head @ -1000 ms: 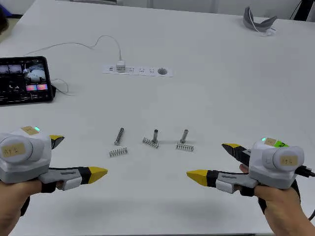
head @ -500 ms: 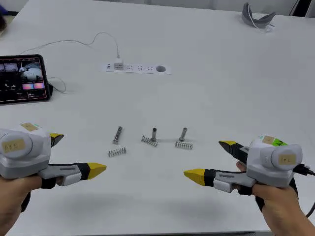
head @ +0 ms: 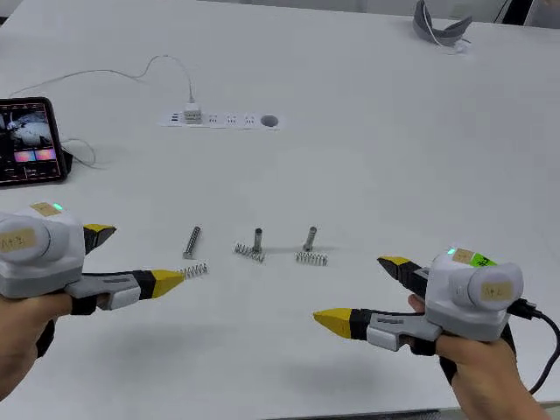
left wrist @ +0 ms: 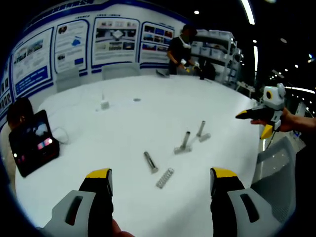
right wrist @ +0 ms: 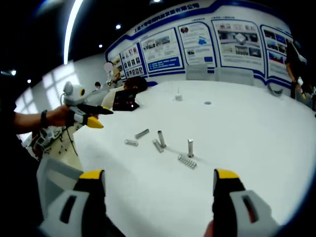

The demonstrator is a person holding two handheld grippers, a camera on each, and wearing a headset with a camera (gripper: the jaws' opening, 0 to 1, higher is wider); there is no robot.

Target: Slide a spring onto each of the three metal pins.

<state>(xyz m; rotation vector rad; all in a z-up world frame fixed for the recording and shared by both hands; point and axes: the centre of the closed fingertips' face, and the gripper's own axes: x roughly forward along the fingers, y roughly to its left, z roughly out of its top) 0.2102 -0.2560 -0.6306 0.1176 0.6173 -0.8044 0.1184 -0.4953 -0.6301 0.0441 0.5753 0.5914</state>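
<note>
The left gripper (head: 136,256) is spread wide and empty, one tip just beside the leftmost spring (head: 194,270); the right gripper (head: 359,290), equally wide, hovers nearby. No pin wears a spring yet (the leftmost pin (head: 192,241) seems to lie flat). Best to pinch that spring near one end, leaving its bore free.

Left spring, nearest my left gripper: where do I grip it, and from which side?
Probably pinch the left spring across its middle, coming down from above with the left gripper. It lies flat on the table, sides exposed, ends free.
</note>
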